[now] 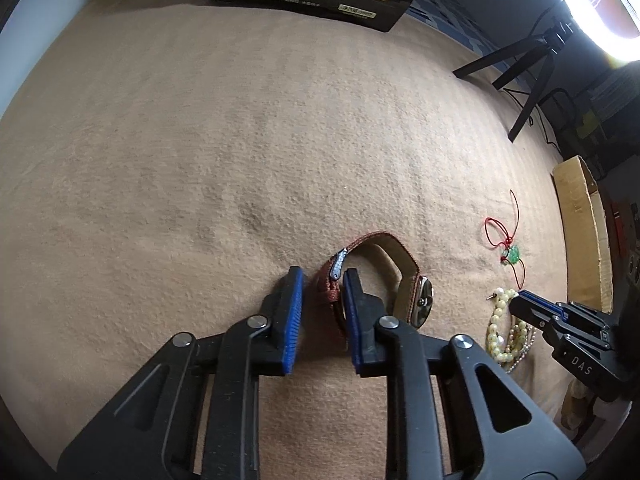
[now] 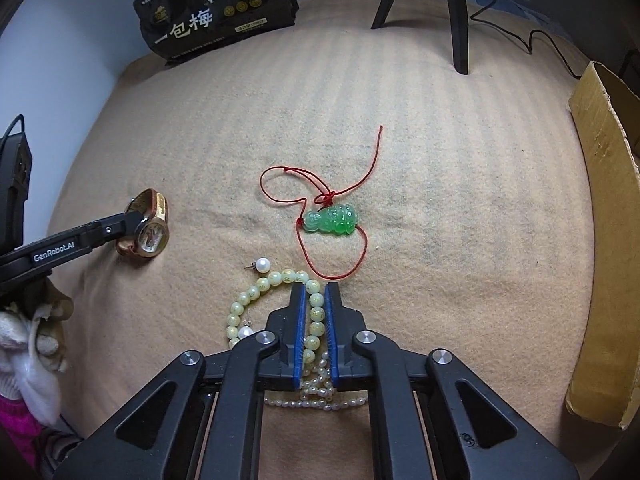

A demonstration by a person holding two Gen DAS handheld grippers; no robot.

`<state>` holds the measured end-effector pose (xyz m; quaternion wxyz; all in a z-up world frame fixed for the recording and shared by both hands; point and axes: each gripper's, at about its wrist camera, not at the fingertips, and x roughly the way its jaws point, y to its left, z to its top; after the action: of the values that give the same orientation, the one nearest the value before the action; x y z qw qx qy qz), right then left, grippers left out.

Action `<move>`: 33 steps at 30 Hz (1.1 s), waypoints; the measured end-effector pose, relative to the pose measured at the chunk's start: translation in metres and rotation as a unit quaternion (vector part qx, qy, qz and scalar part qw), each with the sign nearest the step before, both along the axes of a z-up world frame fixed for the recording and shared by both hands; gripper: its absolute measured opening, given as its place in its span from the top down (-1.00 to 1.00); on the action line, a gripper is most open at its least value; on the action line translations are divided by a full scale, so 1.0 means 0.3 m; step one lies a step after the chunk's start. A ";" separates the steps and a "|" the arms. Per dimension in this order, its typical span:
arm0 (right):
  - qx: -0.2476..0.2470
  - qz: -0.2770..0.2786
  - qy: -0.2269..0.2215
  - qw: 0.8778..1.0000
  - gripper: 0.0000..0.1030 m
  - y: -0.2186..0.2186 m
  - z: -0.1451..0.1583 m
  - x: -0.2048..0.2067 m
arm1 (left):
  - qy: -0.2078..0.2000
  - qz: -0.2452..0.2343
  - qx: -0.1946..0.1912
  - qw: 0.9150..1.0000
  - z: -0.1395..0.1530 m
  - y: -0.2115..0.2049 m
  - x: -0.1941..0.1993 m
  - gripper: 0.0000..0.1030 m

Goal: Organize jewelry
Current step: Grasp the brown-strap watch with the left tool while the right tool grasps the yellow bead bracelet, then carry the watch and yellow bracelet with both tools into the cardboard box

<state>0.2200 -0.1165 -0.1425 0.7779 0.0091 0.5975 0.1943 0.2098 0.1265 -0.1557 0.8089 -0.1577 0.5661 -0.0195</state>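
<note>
1. Left wrist view: the left gripper (image 1: 322,280) points down at a tan blanket (image 1: 200,140), its blue pads closed on the reddish strap of a wristwatch (image 1: 400,280) lying on its side.
2. Right wrist view: the right gripper (image 2: 316,296) is clenched on a pale green bead bracelet (image 2: 256,288), with a small pearl strand (image 2: 316,400) beneath the jaws.
3. Two pearl earrings (image 2: 262,265) lie beside the beads.
4. A green pendant (image 2: 332,220) on red cord lies just beyond, untouched.
5. A black bag (image 2: 212,8) stands at the blanket's far edge; a cardboard box (image 2: 600,240) sits right.
</note>
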 end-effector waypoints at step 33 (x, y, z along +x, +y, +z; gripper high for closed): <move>0.035 -0.007 -0.099 0.994 0.89 -0.094 0.261 -0.113 | -0.074 -0.026 -0.016 0.997 0.212 -0.075 -0.082 0.79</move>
<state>0.1860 -0.1447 -0.0641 0.8338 0.0210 0.5103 0.2096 0.1852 0.1040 -0.0922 0.8451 -0.1540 0.5082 -0.0613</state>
